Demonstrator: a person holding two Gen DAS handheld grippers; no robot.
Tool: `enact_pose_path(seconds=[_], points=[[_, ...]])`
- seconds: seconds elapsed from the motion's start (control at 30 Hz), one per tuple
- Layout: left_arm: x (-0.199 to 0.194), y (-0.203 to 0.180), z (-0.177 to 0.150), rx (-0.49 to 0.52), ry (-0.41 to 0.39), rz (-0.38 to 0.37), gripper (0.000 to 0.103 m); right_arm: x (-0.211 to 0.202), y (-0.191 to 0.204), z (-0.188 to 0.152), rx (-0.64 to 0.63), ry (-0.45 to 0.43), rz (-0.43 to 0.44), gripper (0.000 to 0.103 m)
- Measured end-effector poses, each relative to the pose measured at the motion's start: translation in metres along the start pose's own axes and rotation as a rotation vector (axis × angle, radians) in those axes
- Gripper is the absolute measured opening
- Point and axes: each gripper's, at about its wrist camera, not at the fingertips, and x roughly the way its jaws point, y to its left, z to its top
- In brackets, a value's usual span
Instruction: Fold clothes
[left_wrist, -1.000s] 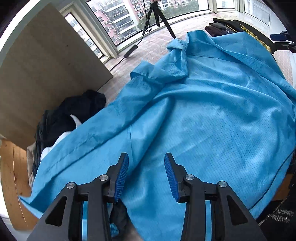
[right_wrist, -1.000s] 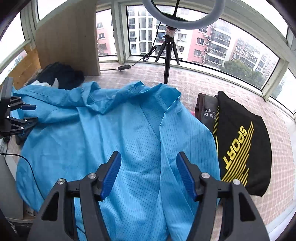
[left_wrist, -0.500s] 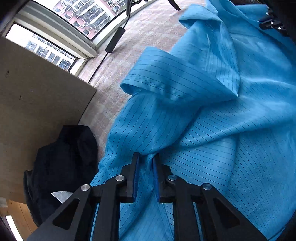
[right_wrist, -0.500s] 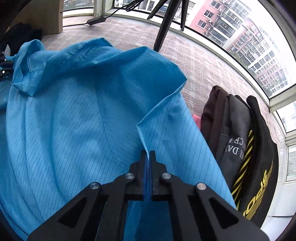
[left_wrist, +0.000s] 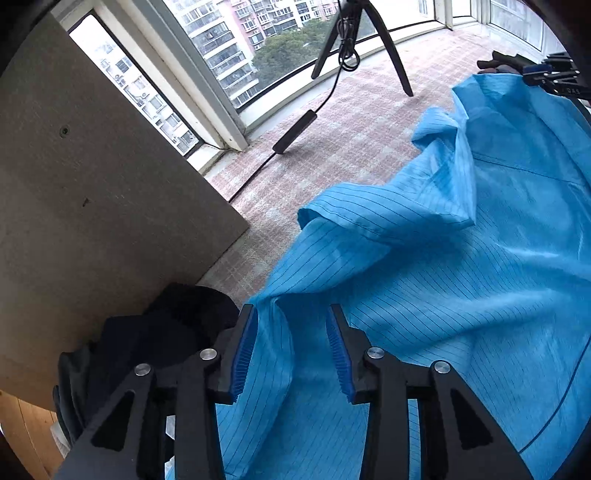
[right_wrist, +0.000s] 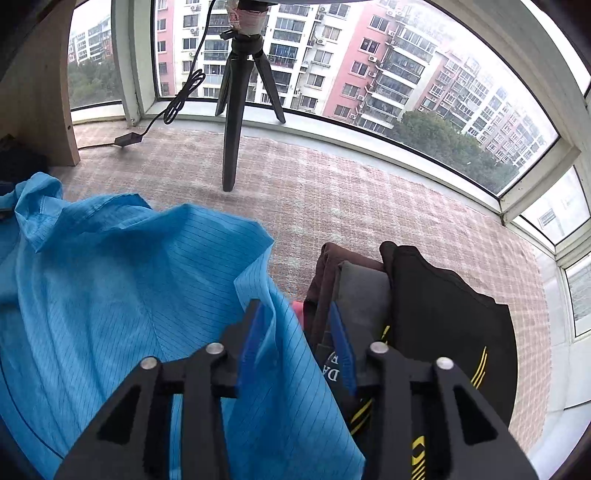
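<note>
Two grippers are seen over a blue shirt (left_wrist: 461, 280) spread on a checked carpet (right_wrist: 332, 192). The left gripper (left_wrist: 291, 350) has just been opening; its fingers stand apart, with a ridge of shirt cloth between them, not pinched. The right gripper (right_wrist: 295, 339) has likewise been opening, the shirt's edge loose between its fingers. Beside it, dark folded clothes (right_wrist: 424, 302) are stacked. Farther off, a tripod (right_wrist: 236, 110) stands before the window (right_wrist: 369, 74).

Left gripper (left_wrist: 291, 349) – black angular plastic fingers, triangular cut-outs, round silver screws, ribbed blue pads (left_wrist: 243, 350). Right gripper (right_wrist: 297, 339) – same black frame, silver screws, blue ribbed pads (right_wrist: 341, 343).
</note>
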Motion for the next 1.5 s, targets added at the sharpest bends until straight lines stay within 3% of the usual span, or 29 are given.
enact_pose_path(seconds=[0.03, 0.13, 0.17, 0.2, 0.23, 0.27, 0.3, 0.33, 0.43, 0.53, 0.63, 0.7, 0.73, 0.83, 0.97, 1.07, 1.1, 1.17, 1.2, 1.33, 1.4, 1.5], points=[[0.002, -0.006, 0.001, 0.034, -0.005, 0.019, 0.051, 0.006, 0.007, 0.002, -0.025, 0.003, -0.008, 0.057], [0.019, -0.016, 0.006, 0.099, -0.001, 0.116, 0.054, 0.03, 0.021, 0.006, -0.063, 0.044, 0.032, 0.057], [0.028, -0.016, 0.009, 0.097, 0.008, 0.121, 0.054, 0.036, 0.023, 0.006, -0.062, 0.055, 0.051, 0.052], [0.037, -0.013, 0.013, 0.072, 0.027, 0.111, 0.052, 0.041, 0.024, 0.006, -0.059, 0.067, 0.065, 0.04], [0.045, -0.008, 0.016, 0.042, 0.048, 0.098, 0.037, 0.045, 0.024, 0.007, -0.05, 0.082, 0.072, 0.0], [0.054, -0.003, 0.02, 0.011, 0.069, 0.086, 0.023, 0.047, 0.024, 0.008, -0.038, 0.088, 0.077, 0.002], [0.062, 0.002, 0.024, -0.019, 0.091, 0.074, 0.002, 0.043, 0.021, 0.009, -0.02, 0.068, 0.078, 0.002], [0.064, 0.009, 0.026, -0.065, 0.087, 0.06, 0.001, 0.036, 0.018, 0.011, -0.007, 0.036, 0.075, 0.001], [0.047, 0.031, 0.03, -0.16, 0.022, 0.009, 0.001, 0.005, 0.005, 0.02, 0.021, -0.067, 0.047, 0.001], [0.027, 0.051, 0.04, -0.172, -0.02, 0.048, 0.001, -0.021, -0.013, 0.034, 0.056, -0.146, -0.004, 0.0], [0.018, 0.071, 0.058, -0.206, -0.037, 0.085, 0.001, -0.028, -0.033, 0.052, 0.103, -0.166, -0.047, 0.0], [0.029, 0.079, 0.073, -0.21, -0.009, 0.115, 0.001, -0.014, -0.039, 0.062, 0.126, -0.15, -0.091, 0.0], [0.039, 0.082, 0.079, -0.214, 0.016, 0.116, 0.006, -0.002, -0.04, 0.064, 0.123, -0.122, -0.114, 0.0], [0.069, 0.074, 0.09, -0.174, 0.085, 0.22, 0.021, 0.035, -0.037, 0.065, 0.113, -0.026, -0.16, 0.0], [0.075, 0.066, 0.091, -0.159, 0.084, 0.199, 0.023, 0.057, -0.03, 0.06, 0.044, 0.046, -0.203, 0.002], [0.059, 0.065, 0.089, -0.142, 0.067, 0.224, 0.025, 0.049, -0.032, 0.059, 0.032, 0.059, -0.168, 0.009], [0.052, 0.065, 0.088, -0.137, 0.06, 0.233, 0.026, 0.038, -0.036, 0.058, 0.044, 0.044, -0.146, 0.013], [0.029, 0.068, 0.085, -0.145, 0.03, 0.24, 0.026, 0.016, -0.043, 0.056, 0.065, 0.01, -0.105, 0.041], [0.017, 0.069, 0.083, -0.15, 0.013, 0.242, 0.027, 0.001, -0.046, 0.055, 0.072, -0.018, -0.093, 0.045], [-0.044, 0.071, 0.061, -0.188, -0.063, 0.231, 0.031, -0.062, -0.057, 0.031, 0.087, -0.094, -0.041, 0.05], [-0.071, 0.066, 0.042, -0.201, -0.091, 0.23, 0.032, -0.094, -0.054, 0.005, 0.073, -0.113, -0.022, 0.05], [-0.111, 0.059, 0.009, -0.227, -0.125, 0.229, 0.034, -0.137, -0.043, -0.044, 0.024, -0.159, -0.062, 0.051]])
